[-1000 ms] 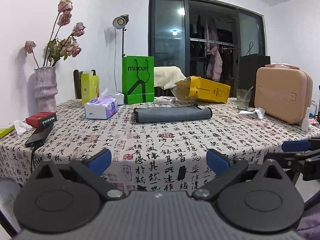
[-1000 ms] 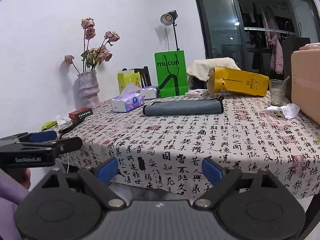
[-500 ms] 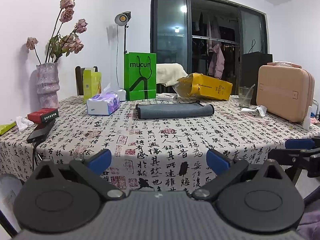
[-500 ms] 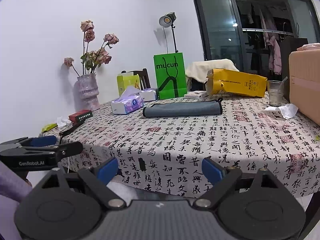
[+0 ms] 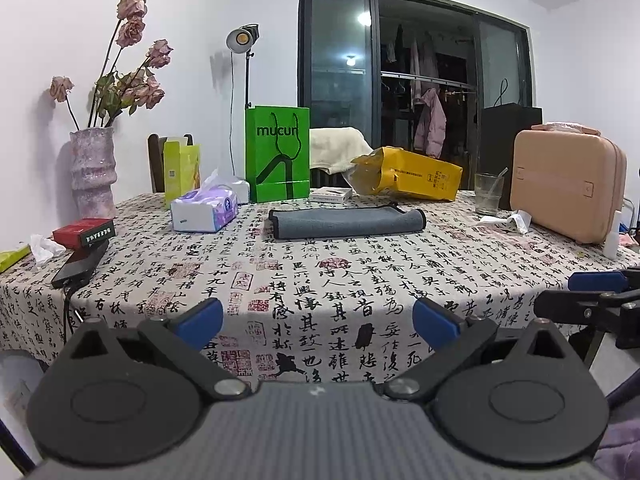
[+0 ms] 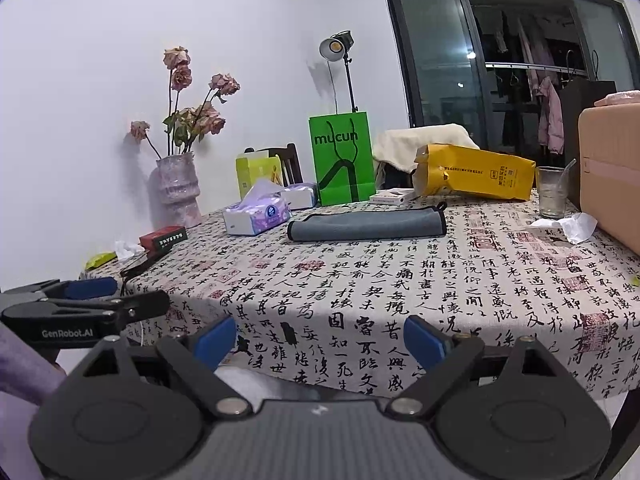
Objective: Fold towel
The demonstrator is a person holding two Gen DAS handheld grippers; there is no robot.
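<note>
A grey towel [image 5: 347,222] with black trim lies folded into a long narrow strip at the far middle of the table; it also shows in the right wrist view [image 6: 366,225]. My left gripper [image 5: 318,320] is open and empty, held off the table's near edge, well short of the towel. My right gripper [image 6: 320,337] is open and empty, also off the near edge. Each gripper shows at the side of the other's view, the right one [image 5: 596,296] and the left one [image 6: 86,300].
The table [image 5: 320,280] has a calligraphy-print cloth. Around the towel stand a tissue box [image 5: 204,212], green bag [image 5: 278,154], yellow bag [image 5: 408,176], glass [image 5: 488,194], pink case [image 5: 568,196], vase [image 5: 92,172], red box [image 5: 84,232] and phone [image 5: 78,266].
Both grippers have drifted slightly, the view rising a little; they stay open and off the table's near edge. The towel has not moved.
</note>
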